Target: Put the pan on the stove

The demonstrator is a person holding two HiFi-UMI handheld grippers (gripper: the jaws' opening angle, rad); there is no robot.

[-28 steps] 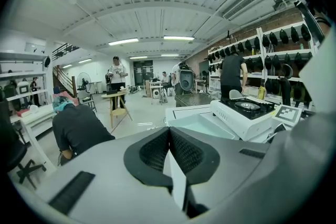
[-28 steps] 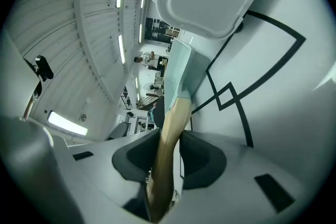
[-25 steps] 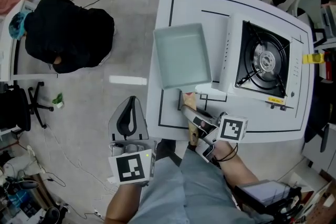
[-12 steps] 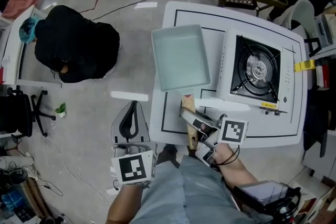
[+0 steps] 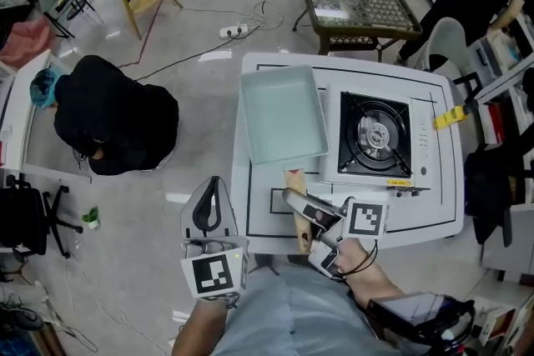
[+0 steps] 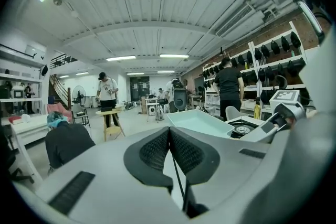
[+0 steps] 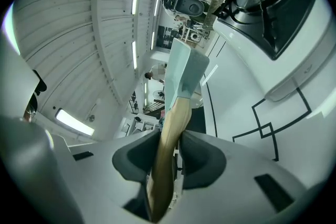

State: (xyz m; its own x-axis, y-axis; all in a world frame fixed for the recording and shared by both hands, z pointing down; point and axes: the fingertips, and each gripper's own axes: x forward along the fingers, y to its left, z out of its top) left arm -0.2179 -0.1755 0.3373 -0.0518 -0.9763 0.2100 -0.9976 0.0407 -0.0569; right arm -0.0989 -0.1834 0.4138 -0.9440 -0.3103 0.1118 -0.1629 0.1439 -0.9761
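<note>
Two grippers are in view, but only one has work. At the far left, the left gripper (image 5: pixel 214 183) hangs off the side of the counter (image 5: pixel 421 211), over the floor. Its fingers (image 6: pixel 152 149) are pressed together with nothing between them, and it is well apart from everything the task concerns.

Next comes the pan (image 5: pixel 282 114), a pale teal square one on the counter's left half, its left rim about level with the counter's edge. Whether it rests on the surface or is raised a little cannot be told from above. Its wooden handle (image 5: pixel 297 183) leaves the near side of the pan and runs back toward the person, so the long axis of pan and handle points away from the body, roughly parallel to the stove's side.

The right gripper (image 5: pixel 299 201) comes in over that handle, and the right gripper view shows its fingers (image 7: pixel 202 157) clamped on the wood, one on each side, with the pan (image 7: pixel 184 73) out beyond them.

Farthest right stands the stove (image 5: pixel 375 133), a single-burner tabletop one just beside the pan, its burner (image 5: pixel 372 132) bare. The stove lies straight to the right of the pan, so the move is likely a lift and a sideways carry by the right gripper, with the handle kept pointing toward the person.
</note>
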